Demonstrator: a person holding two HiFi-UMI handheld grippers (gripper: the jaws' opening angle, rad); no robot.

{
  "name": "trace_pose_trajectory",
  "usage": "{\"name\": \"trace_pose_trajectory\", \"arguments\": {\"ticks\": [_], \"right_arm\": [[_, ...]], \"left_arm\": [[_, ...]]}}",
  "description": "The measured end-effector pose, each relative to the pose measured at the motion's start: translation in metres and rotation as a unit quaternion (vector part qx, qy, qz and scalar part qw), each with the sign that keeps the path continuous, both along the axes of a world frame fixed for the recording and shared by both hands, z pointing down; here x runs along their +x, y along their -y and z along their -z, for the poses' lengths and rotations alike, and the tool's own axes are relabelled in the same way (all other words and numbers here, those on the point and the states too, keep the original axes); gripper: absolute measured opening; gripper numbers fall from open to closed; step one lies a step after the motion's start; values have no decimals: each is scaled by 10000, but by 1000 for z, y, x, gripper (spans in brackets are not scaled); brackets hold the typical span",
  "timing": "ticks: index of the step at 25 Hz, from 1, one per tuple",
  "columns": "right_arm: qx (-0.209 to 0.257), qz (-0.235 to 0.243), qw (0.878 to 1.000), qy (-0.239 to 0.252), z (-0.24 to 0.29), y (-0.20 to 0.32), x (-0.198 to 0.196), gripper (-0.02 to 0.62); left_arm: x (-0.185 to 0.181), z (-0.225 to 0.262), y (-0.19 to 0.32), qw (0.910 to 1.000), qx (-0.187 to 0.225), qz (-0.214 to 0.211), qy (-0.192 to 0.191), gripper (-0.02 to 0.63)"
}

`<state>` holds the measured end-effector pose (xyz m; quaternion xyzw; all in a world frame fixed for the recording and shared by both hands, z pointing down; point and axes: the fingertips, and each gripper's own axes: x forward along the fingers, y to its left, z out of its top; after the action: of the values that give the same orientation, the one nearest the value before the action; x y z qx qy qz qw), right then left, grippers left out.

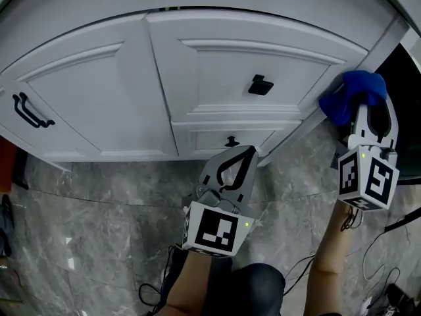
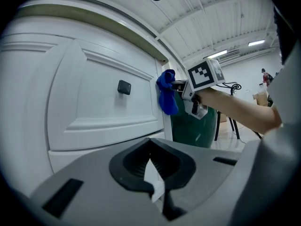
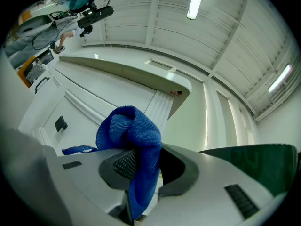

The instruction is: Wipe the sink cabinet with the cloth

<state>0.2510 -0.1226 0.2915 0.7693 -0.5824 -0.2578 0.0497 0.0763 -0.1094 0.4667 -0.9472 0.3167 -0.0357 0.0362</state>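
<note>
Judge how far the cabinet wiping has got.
Done: the right gripper has the blue cloth clamped. In hand: the cloth sits against the cabinet's right corner post. Left: the door fronts; no wipe marks show, so what is already wiped cannot be told. The left gripper, shut and empty, hangs before the lower drawer.

A grey veined marble floor (image 1: 92,229) carries a black cable (image 1: 401,221) at its right edge. A dark green bin (image 2: 194,130) stands upright. Long fluorescent tube lights (image 3: 196,1) cross the white panelled ceiling (image 3: 141,22).
</note>
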Motion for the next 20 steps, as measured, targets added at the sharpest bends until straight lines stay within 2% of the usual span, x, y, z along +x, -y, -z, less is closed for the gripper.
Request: {"name": "trace_pose_trajectory", "arguments": {"ticks": [5, 12, 20], "right_arm": [[-86, -5, 9999, 69, -17, 2, 0, 112], [-318, -47, 9994, 90, -46, 2, 1, 112], [-370, -92, 9992, 131, -56, 3, 1, 112]], "left_arm": [[-1, 6, -1, 9998, 126, -72, 96, 0], [-1, 10, -4, 9999, 103, -135, 15, 0], [0, 14, -8, 9998, 158, -155, 27, 0]]}}
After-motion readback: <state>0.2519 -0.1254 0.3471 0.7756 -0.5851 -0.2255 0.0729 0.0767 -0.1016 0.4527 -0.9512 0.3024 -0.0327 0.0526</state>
